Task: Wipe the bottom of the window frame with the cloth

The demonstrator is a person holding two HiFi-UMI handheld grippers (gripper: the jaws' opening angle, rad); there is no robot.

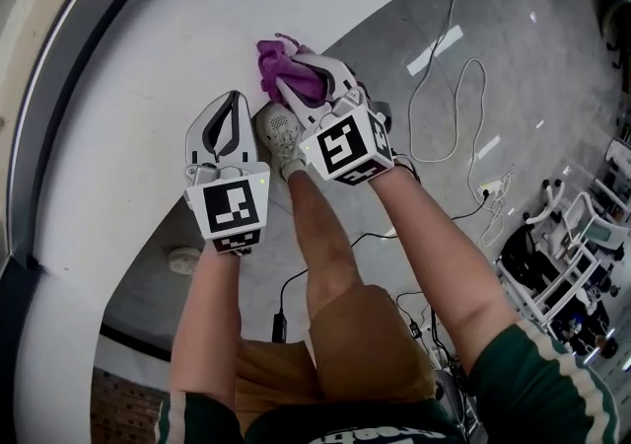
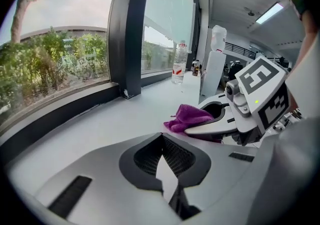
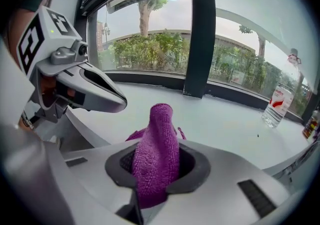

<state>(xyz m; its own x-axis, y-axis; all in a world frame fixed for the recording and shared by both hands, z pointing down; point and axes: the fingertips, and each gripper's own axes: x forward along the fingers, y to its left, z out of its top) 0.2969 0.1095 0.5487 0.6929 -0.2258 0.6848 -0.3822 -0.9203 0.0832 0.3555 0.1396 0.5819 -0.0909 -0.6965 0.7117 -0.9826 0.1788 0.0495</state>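
A purple cloth [image 1: 274, 59] rests on the white sill [image 1: 148, 67]. My right gripper [image 1: 288, 80] is shut on it. In the right gripper view the cloth [image 3: 160, 129] stands up between the jaws and spills out onto the sill in front. My left gripper [image 1: 233, 99] hovers just left of the right one, shut, with its tips together and nothing in them. From the left gripper view [image 2: 161, 138], the cloth [image 2: 190, 117] and the right gripper [image 2: 235, 119] lie ahead to the right. The dark bottom rail of the window frame [image 2: 75, 106] runs beyond the sill, apart from the cloth.
A water bottle [image 3: 278, 104] stands further along the sill [image 3: 225, 124], also seen as the bottle [image 2: 179, 64]. A dark upright mullion [image 3: 197, 34] meets the rail. The sill's near edge curves over a grey floor with cables [image 1: 444, 87]; a shoe [image 1: 279, 133] sits under the grippers.
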